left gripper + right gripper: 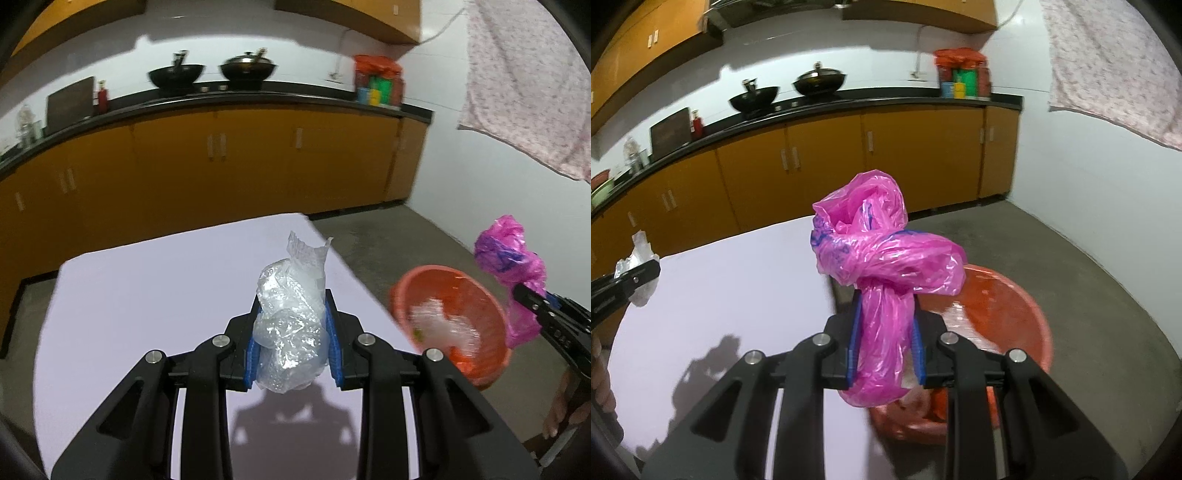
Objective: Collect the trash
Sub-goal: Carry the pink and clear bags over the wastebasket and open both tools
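Left claw and right claw both clamped, raised.

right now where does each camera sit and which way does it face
Left wrist: sits on the left tongs, looking along them over the white table to the counter; they grip a clear plastic bag, right tongs at the edge.
Right wrist: sits on the right tongs, gripping a pink plastic bag above the orange basin.
Both show table, basin, woks.

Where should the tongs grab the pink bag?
Low on the narrow twisted neck below the knot of the pink bag, coming from underneath, as the right tongs do now. The puffy top is too wide and would likely slip.
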### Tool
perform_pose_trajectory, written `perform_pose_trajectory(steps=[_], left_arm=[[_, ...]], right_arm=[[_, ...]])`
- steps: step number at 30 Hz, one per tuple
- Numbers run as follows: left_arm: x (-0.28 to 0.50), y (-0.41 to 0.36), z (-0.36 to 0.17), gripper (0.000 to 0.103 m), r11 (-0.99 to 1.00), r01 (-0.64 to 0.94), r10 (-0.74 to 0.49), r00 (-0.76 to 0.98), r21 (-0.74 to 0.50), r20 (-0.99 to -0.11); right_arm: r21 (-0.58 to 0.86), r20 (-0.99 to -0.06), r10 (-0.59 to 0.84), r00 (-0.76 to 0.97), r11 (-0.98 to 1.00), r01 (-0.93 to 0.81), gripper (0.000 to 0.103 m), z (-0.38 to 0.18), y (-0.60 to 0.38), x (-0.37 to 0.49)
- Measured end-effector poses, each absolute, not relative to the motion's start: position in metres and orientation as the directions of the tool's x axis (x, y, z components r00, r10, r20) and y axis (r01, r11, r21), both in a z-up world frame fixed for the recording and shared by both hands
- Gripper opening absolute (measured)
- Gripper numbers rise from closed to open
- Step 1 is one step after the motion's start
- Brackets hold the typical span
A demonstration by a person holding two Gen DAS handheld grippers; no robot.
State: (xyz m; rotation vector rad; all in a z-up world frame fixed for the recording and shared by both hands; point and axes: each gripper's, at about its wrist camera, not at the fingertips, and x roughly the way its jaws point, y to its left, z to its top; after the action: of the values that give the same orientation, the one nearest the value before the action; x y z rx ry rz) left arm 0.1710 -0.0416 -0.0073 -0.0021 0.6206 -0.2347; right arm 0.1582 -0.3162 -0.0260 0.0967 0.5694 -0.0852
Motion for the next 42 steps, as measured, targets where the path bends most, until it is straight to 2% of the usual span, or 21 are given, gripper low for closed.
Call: perform_pose_trajectory(steps=[19,42], left_arm=[[0.184,-0.177,-0.036,0.030,0.880,0.468,-0.415,0.686,-0.075,-0.598],[0.210,-0.217,-0.081,0.030,0.822,0.563,-0.470,0.584,-0.088,-0.662]], right_arm=[[0.128,-0.552,-0.121,0.825,0.965,0.227,0.024,-0.043,-0.389,0.158],[0.196,-0.584,-0.102,0.805,0.945,0.261,0.024,-0.076,-0.421,0.185]])
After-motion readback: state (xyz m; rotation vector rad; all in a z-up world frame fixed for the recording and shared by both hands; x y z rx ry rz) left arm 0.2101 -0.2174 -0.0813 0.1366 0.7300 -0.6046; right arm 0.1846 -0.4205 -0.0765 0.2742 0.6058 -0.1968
